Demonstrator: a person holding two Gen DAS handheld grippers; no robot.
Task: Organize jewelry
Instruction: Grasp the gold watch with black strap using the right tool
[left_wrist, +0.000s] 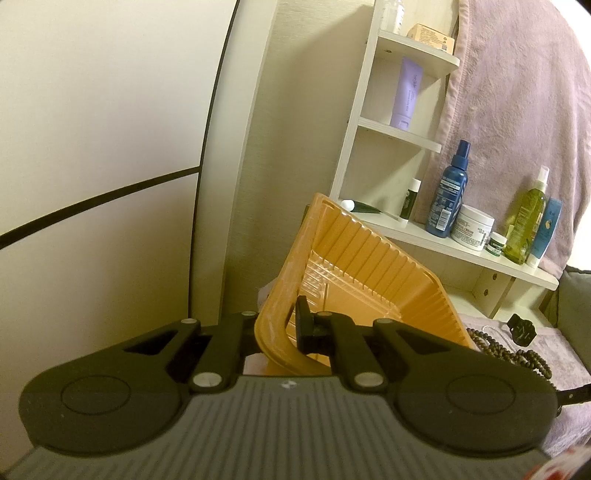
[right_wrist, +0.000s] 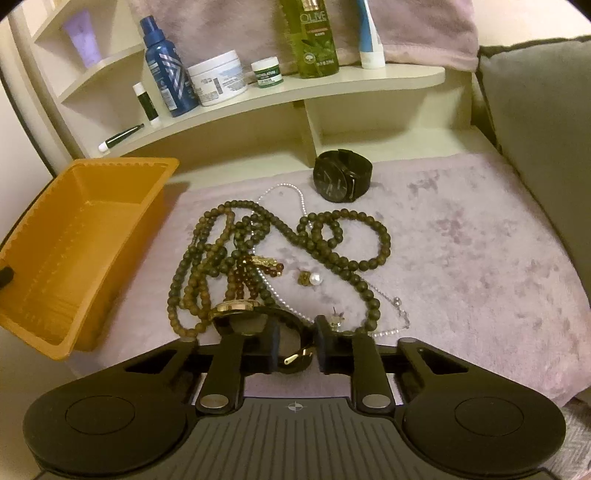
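A pale lilac plush cloth (right_wrist: 461, 251) covers the work surface; its right half lies bare, bounded on the right by a grey-green cushion (right_wrist: 543, 147) and at the back by a cream wooden shelf unit (right_wrist: 369, 79) carrying bottles and jars. At the cloth's left edge stands an orange ribbed plastic bin (right_wrist: 81, 251), open and with nothing visible inside. The left gripper (left_wrist: 284, 328) is clamped tight on the bin's rim, tilting it in the left wrist view.

Mid-cloth sprawls a tangle of dark brown wooden bead strands (right_wrist: 280, 240), crossed by a thin white pearl chain (right_wrist: 295, 199) and amber beads (right_wrist: 243, 280). A black round-faced wristwatch (right_wrist: 341, 181) stands apart behind them, near the shelf. Nearest the camera lies a gold-rimmed watch with a black strap (right_wrist: 240, 314). The right gripper (right_wrist: 295, 350) straddles the strap loop with narrowly parted jaws; whether the pads press it I cannot tell. A small pearl-and-gold earring (right_wrist: 312, 278) lies just beyond.
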